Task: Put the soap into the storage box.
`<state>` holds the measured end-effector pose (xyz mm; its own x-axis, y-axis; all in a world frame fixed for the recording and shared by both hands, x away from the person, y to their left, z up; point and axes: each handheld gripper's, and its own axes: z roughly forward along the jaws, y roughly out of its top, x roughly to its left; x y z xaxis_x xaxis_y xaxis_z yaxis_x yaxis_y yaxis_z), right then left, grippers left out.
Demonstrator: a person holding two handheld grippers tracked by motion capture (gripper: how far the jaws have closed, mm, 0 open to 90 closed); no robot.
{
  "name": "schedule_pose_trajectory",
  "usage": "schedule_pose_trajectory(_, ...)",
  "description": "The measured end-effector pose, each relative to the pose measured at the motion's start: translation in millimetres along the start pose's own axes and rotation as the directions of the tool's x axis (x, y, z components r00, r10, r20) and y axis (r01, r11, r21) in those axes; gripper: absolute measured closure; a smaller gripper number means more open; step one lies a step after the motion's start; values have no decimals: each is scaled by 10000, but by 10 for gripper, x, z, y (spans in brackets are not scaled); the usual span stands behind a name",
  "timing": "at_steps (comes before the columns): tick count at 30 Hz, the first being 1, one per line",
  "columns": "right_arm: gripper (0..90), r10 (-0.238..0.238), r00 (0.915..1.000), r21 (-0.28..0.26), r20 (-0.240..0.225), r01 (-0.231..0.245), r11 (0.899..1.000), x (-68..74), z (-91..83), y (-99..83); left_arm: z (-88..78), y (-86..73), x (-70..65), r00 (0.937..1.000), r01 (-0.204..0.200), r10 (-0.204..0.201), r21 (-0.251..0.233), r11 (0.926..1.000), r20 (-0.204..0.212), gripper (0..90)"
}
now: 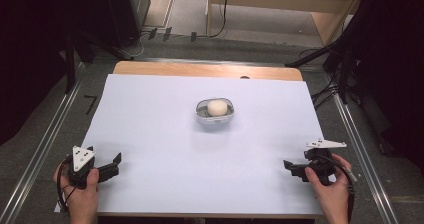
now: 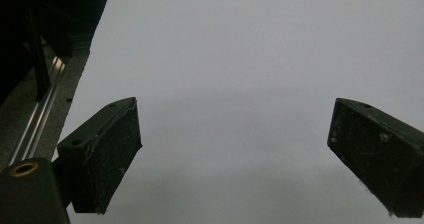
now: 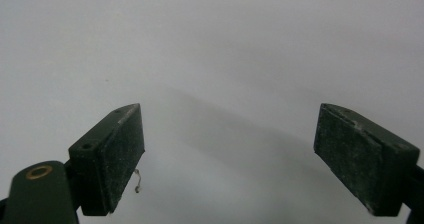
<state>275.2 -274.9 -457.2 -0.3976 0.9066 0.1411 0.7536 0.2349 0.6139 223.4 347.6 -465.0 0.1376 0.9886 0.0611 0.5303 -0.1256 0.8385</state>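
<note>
1. The left hand-held gripper (image 1: pixel 116 164) rests at the near left corner of the table (image 1: pixel 150 134), jaws spread and empty, well apart from the container.
2. The small clear container (image 1: pixel 215 113) sits mid-table with a pale round ball (image 1: pixel 217 107) inside. It looks light and thin-walled, probably slippery plastic that could flex or skid. The ball looks soft, perhaps dough, and likely dents under pressure. A gentle hold across the container's rim seems safest.
3. The right hand-held gripper (image 1: pixel 290 166) sits at the near right edge, jaws spread, nothing between them.
</note>
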Motion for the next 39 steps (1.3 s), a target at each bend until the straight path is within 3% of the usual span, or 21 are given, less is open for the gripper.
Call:
schedule_pose_trajectory(11, 126, 181, 9998, -183, -55, -182, 9997, -182, -79, -222, 0, 0, -7, 10000, -38, 38, 4, 10000, -43, 74)
schedule_pose_trajectory(18, 8, 411, 9991, -242, -128, -414, 9989, -342, -149, -390, -1, 0, -6, 10000, -82, 82, -10, 10000, -56, 74)
schedule_pose_trajectory(23, 0, 273, 9996, -180, 110, -271, 9995, -386, -160, -482, 0, 1, -4, 10000, -63, 63, 16, 10000, -38, 74)
schedule_pose_trajectory(29, 0, 504, 9987, -1008, -30, -504, 9936, -506, -275, -622, 5, 3, -1, 10000, -30, 30, 42, 10000, 4, 74)
schedule_pose_trajectory(30, 0, 367, 9993, -1474, 42, -357, 9884, -522, -324, -660, 7, 3, 1, 10000, 0, 0, 29, 10000, 11, 74)
schedule_pose_trajectory(34, 0, 591, 9982, -1908, 37, -573, 9799, -561, -359, -738, 7, 5, 6, 10000, 60, -60, 75, 10000, 13, 74)
schedule_pose_trajectory(37, 0, 696, 9973, -2262, -213, -726, 9714, -570, -365, -760, 8, 5, 2, 10000, 29, -29, 71, 10000, 14, 74)
schedule_pose_trajectory(39, 0, 764, 9970, -2257, -143, -777, 9711, -582, -349, -760, 11, 5, -6, 10000, -8, 8, 77, 10000, -26, 74)
